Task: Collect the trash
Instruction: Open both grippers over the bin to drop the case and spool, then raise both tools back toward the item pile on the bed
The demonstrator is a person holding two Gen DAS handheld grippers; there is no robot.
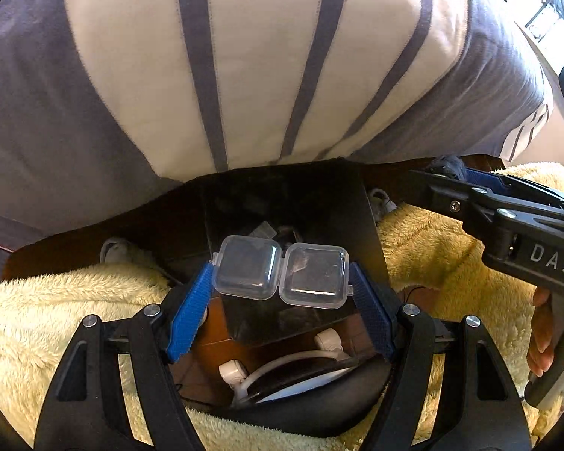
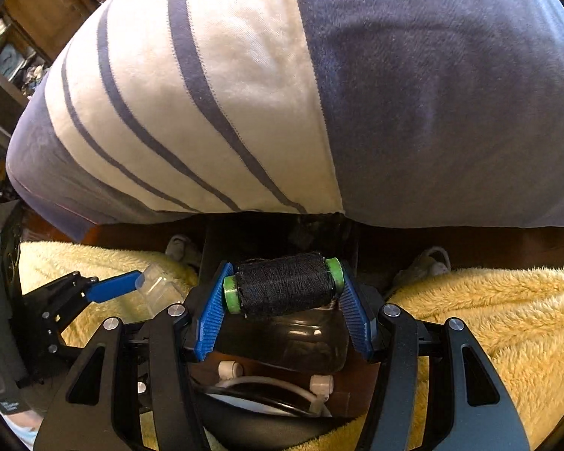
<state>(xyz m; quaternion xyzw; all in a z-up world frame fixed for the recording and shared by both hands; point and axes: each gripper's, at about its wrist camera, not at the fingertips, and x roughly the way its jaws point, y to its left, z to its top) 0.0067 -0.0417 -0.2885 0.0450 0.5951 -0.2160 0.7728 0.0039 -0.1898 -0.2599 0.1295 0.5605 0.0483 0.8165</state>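
Note:
My left gripper (image 1: 280,282) is shut on a clear plastic hinged case (image 1: 282,270), held open flat between the blue pads above a black bin (image 1: 361,233). My right gripper (image 2: 282,287) is shut on a spool of black thread (image 2: 284,283) with green ends, held above the same black bin (image 2: 300,338). The right gripper also shows at the right of the left wrist view (image 1: 445,173). The left gripper (image 2: 141,282) with the clear case (image 2: 158,287) shows at the left of the right wrist view.
The person's striped grey and cream shirt (image 1: 244,75) fills the top of both views. Yellow fleece-covered legs (image 1: 56,319) flank the bin on both sides. White cables and plugs (image 1: 282,364) lie on the brown floor below.

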